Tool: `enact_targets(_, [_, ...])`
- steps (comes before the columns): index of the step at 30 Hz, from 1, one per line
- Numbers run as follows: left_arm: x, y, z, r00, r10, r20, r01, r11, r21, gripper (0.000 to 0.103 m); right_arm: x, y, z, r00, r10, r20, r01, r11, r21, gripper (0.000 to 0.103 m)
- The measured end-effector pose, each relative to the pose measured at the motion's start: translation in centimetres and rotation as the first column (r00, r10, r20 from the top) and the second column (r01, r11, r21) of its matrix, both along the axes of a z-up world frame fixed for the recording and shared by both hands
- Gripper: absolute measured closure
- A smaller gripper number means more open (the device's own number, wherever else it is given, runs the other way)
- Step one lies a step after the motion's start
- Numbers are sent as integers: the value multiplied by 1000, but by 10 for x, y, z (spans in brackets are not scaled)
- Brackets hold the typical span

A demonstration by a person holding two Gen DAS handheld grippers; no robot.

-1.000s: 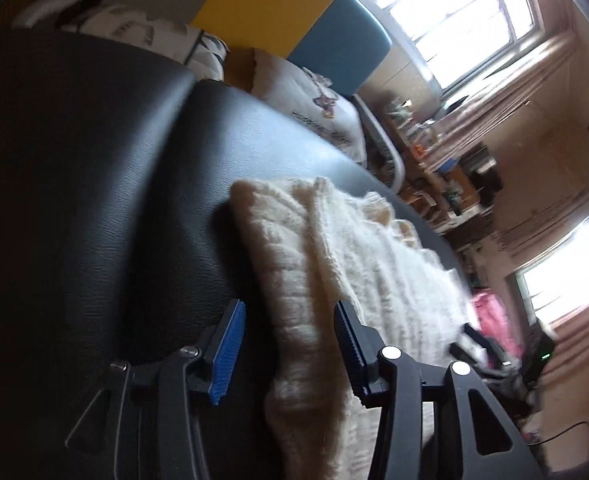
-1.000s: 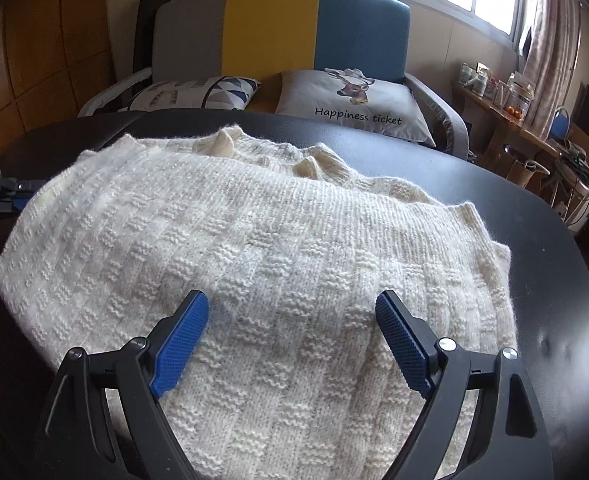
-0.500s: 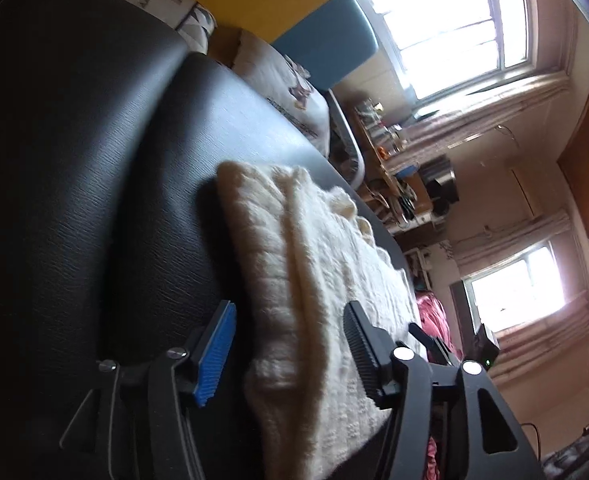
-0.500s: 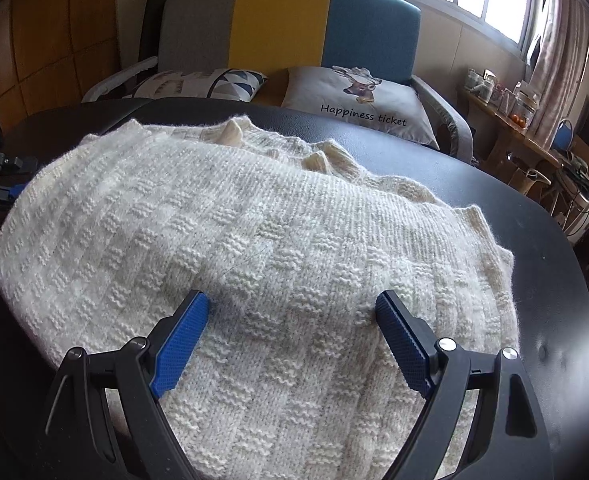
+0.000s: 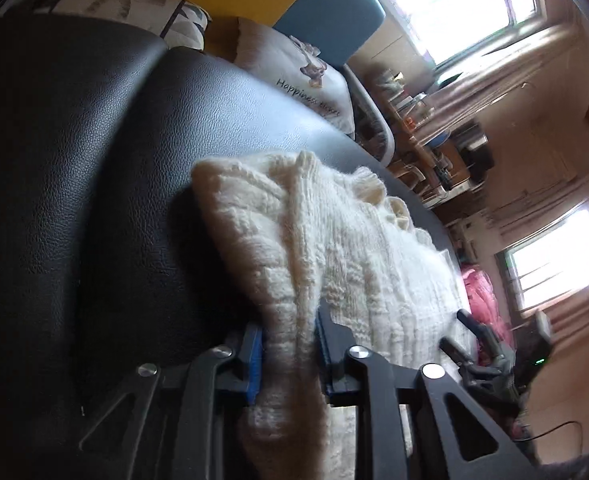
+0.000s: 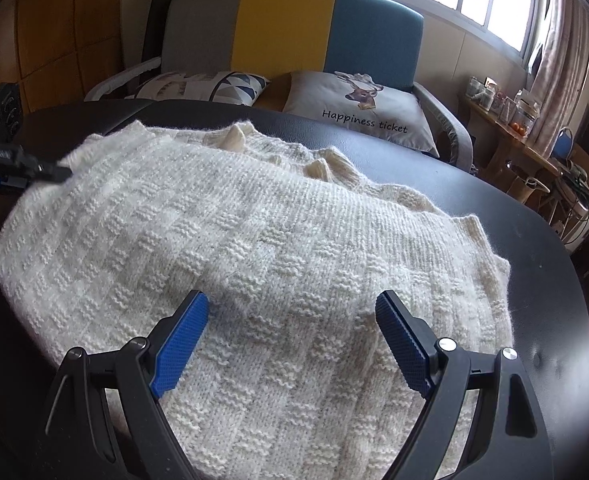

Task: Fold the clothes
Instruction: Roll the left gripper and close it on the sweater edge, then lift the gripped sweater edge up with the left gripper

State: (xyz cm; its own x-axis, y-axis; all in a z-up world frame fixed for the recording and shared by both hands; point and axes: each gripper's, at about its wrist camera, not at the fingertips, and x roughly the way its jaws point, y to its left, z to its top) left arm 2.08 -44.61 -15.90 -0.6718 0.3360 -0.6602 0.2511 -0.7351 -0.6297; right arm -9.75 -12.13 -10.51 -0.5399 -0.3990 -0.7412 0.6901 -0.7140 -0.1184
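A cream knitted sweater (image 6: pixel 254 232) lies spread on a black leather tabletop (image 6: pixel 534 260). In the left wrist view its left side edge (image 5: pixel 294 280) runs up between the blue pads of my left gripper (image 5: pixel 288 356). Those jaws are closing and pinch the thick fold of knit. The same gripper shows at the sweater's far left edge (image 6: pixel 22 166) in the right wrist view. My right gripper (image 6: pixel 292 336) stands open just above the sweater's near part, with nothing between its fingers. It also shows small in the left wrist view (image 5: pixel 470 344).
Behind the table stands a sofa (image 6: pixel 286 28) with grey, yellow and blue panels and two cushions (image 6: pixel 358 108). A cluttered wooden shelf (image 6: pixel 510 120) runs along the right wall under the windows. A pink cloth (image 5: pixel 482 292) lies past the table's right edge.
My left gripper's jaws went from wide apart around the sweater's edge to pinched on it, and the gripper slid a little along the edge. The right gripper kept still.
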Motion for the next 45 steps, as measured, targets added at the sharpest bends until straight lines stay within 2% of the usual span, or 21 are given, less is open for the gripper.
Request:
enact_targets(5, [3, 16, 18, 998, 49, -25, -51, 996, -76, 87, -3, 6, 5, 1000, -20, -7, 20, 1000, -6, 15])
enact_targets(9, [3, 40, 50, 996, 64, -57, -73, 983, -171, 87, -4, 17, 11, 999, -46, -7, 46, 998, -32, 15])
enact_targets(15, [-8, 78, 97, 994, 32, -102, -54, 975, -217, 88, -5, 41, 19, 995, -102, 3, 102, 992, -76, 15])
enact_targets(20, [-30, 109, 119, 995, 1, -101, -25, 972, -235, 87, -2, 71, 24, 989, -150, 4, 149, 983, -104, 15])
enact_targets(28, [-57, 161, 130, 993, -33, -109, 9, 976, -217, 88, -2, 120, 22, 970, -238, 43, 242, 957, -158, 15])
enact_targets(34, [-70, 194, 135, 989, -63, -130, 36, 980, -195, 88, -1, 136, 25, 967, -251, 40, 254, 950, -181, 15])
enact_targets(40, [-72, 204, 140, 985, -52, -163, 28, 989, -148, 88, 1, 130, 27, 975, -218, 30, 220, 958, -186, 15])
enact_targets(45, [-55, 185, 137, 981, 14, -194, -30, 996, -79, 88, -4, 109, 40, 994, -111, 10, 111, 974, -199, 15])
